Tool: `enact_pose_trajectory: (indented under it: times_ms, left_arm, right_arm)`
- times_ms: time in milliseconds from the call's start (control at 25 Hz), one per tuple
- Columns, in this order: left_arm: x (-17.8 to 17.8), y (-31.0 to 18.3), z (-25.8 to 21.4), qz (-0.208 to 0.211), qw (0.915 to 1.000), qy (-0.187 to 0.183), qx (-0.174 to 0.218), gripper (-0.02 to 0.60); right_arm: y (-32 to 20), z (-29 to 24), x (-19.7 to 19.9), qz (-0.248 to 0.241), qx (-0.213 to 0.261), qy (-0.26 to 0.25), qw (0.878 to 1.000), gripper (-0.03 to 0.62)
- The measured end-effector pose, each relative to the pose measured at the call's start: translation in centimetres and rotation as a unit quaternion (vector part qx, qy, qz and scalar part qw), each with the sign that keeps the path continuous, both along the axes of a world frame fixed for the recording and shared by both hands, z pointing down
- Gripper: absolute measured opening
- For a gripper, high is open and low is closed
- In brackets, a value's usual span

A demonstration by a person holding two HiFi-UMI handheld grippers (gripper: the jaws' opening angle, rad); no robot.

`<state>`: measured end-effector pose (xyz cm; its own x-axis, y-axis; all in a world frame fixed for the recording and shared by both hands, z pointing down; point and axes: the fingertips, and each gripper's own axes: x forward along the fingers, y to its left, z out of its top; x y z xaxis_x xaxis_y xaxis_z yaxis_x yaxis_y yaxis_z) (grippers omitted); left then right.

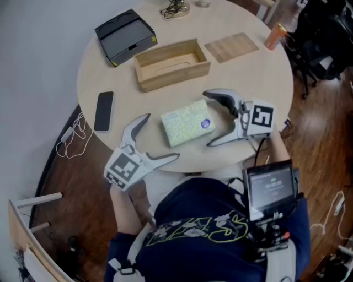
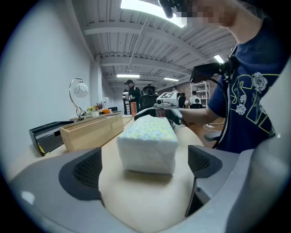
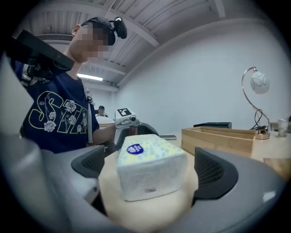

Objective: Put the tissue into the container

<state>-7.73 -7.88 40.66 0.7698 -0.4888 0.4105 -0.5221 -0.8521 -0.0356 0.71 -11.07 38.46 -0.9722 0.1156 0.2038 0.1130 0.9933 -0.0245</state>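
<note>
A tissue pack, white with a pale green-yellow print and a blue sticker, lies flat on the round table's near side. The open wooden container stands behind it, empty. My left gripper is open at the pack's left end, fingertips either side of that corner without touching. My right gripper is open and straddles the right end. In the left gripper view the pack sits just beyond the wide jaws. In the right gripper view the pack lies between the pads, with gaps on both sides.
A black phone lies left of the pack. A black box sits at the back left, and a wooden board and an orange can at the back right. A lamp base stands at the far edge. The table's near edge is close to the person.
</note>
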Motion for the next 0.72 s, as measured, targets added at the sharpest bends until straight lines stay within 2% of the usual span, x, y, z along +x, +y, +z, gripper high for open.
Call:
enact_pose_trajectory:
  times_ms: [120,160,240,280,480,600,720]
  left_arm:
    - [2.8,-1.9,-0.1,0.027,0.9964,0.069,-0.04,0.566]
    - [3.5,-2.3,-0.3,0.037,0.9937,0.09,-0.055,0.541]
    - [4.0,-2.7,-0.7,0.049,0.9896,0.112,-0.076,0.512]
    - [4.0,-2.7,-0.8,0.05,0.9889,0.116,-0.079,0.491]
    - [3.6,-2.3,-1.8,0.054,0.9904,0.113,-0.058,0.486]
    - [3.1,-3.8,-5.3,0.056,0.9908,0.119,-0.033,0.486]
    - [2.4,-6.6,-9.2,0.063,0.9919,0.11,-0.004,0.486]
  right_arm:
    - [-0.2,1.1,-2.6,-0.001,-0.028,0.043,0.999,0.583]
    - [-0.2,1.6,-3.4,-0.009,-0.037,0.062,0.997,0.58]
    - [-0.2,1.9,-4.1,-0.026,-0.048,0.077,0.996,0.535]
    - [-0.2,1.8,-4.1,-0.027,-0.048,0.073,0.996,0.517]
    - [0.1,0.7,-4.2,-0.024,-0.038,0.055,0.998,0.503]
    - [-1.2,-2.6,-4.7,-0.021,-0.032,0.04,0.998,0.502]
    - [-4.1,-6.9,-5.4,-0.016,0.002,0.042,0.999,0.502]
